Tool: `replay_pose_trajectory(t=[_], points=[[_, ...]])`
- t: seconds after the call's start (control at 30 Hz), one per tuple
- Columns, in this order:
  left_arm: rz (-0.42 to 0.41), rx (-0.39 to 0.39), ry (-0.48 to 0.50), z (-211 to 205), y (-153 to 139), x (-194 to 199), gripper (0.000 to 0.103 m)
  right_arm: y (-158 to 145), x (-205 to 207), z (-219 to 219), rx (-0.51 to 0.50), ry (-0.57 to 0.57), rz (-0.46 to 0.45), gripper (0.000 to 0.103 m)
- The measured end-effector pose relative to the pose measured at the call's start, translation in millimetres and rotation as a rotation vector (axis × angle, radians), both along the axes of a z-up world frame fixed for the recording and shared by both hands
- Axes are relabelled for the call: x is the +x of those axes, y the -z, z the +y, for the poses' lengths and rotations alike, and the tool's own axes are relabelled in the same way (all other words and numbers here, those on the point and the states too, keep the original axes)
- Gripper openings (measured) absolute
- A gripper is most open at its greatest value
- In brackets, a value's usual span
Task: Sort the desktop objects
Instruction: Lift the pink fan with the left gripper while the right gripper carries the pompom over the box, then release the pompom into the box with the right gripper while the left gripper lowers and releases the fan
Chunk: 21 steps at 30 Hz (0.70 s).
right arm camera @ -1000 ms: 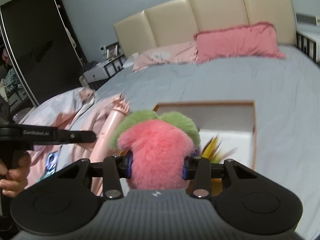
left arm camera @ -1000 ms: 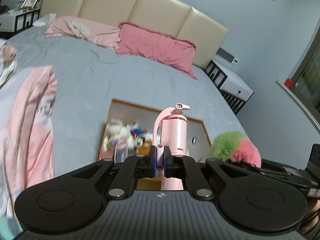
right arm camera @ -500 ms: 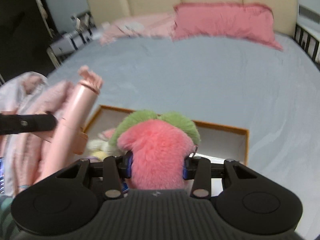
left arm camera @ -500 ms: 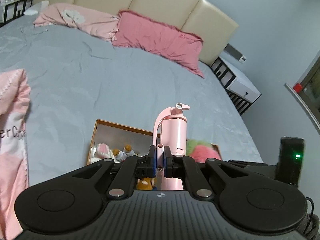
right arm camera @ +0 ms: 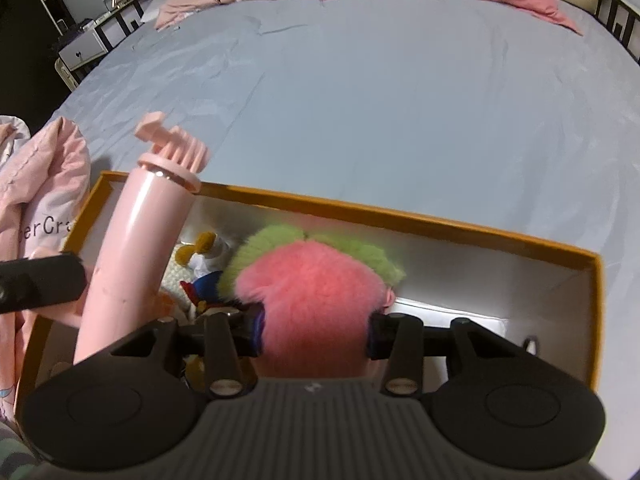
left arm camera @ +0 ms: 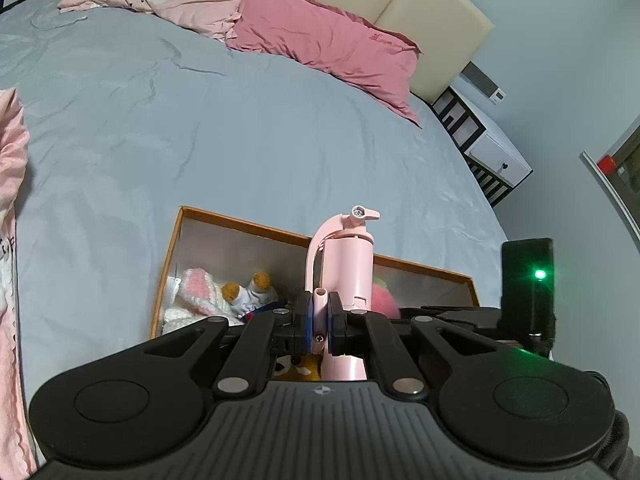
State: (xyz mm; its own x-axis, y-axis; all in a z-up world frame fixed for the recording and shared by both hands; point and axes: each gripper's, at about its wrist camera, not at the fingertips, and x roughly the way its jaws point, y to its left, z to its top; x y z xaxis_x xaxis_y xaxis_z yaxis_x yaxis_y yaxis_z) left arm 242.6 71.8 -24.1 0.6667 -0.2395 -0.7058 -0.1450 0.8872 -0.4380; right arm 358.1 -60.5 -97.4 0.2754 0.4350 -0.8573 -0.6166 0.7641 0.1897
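My left gripper (left arm camera: pixel 319 318) is shut on the handle of a pink toy fire extinguisher (left arm camera: pixel 347 264) and holds it upright over the orange-rimmed box (left arm camera: pixel 170 248). The extinguisher also shows in the right wrist view (right arm camera: pixel 136 248) at the box's left end. My right gripper (right arm camera: pixel 316 334) is shut on a fluffy pink and green plush (right arm camera: pixel 316 276) and holds it over the box (right arm camera: pixel 400 216). Small plush toys (left arm camera: pixel 224 292) lie inside the box at its left side; they also show in the right wrist view (right arm camera: pixel 200 256).
The box lies on a grey bedsheet (left arm camera: pixel 240 128). Pink pillows (left arm camera: pixel 328 48) lean on the headboard. Pink clothing (right arm camera: pixel 44 200) lies left of the box. A bedside cabinet (left arm camera: pixel 496 152) stands to the right of the bed.
Both grippers have moved forward and down over the box with their objects still held. The box now fills more of both views.
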Motion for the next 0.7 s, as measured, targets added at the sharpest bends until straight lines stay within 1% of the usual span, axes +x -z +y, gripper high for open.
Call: replay_pose_trajectory(t=[0.1, 0.17, 0.2, 0.37, 0.47, 0.63, 0.7], points=[[0.005, -0.014, -0.013, 3.6, 1.4, 0.3, 0.007, 5.0, 0.7, -0.1, 0.005, 0.004, 0.026, 0.051], [0.006, -0.008, -0.021, 5.4, 0.6, 0.9, 0.007, 3.2, -0.9, -1.4, 0.004, 0.003, 0.017, 0.054], [0.005, -0.005, -0.023, 5.1, 0.1, 0.7, 0.007, 0.8, -2.0, -3.4, 0.006, 0.005, 0.011, 0.056], [-0.005, 0.013, -0.012, -2.8, -4.4, 2.0, 0.007, -17.4, -5.3, -13.0, 0.032, 0.020, -0.012, 0.058], [-0.014, 0.048, 0.021, -11.4, -8.9, 4.2, 0.007, -38.0, -13.3, -29.3, 0.071, 0.022, -0.061, 0.058], [-0.035, 0.144, 0.149, -40.9, -19.1, 16.2, 0.007, -73.3, -30.0, -73.4, 0.160, 0.059, -0.138, 0.058], [-0.035, 0.168, 0.174, -52.8, -23.1, 21.1, 0.007, -84.6, -37.4, -95.2, 0.185, 0.087, -0.169, 0.058]])
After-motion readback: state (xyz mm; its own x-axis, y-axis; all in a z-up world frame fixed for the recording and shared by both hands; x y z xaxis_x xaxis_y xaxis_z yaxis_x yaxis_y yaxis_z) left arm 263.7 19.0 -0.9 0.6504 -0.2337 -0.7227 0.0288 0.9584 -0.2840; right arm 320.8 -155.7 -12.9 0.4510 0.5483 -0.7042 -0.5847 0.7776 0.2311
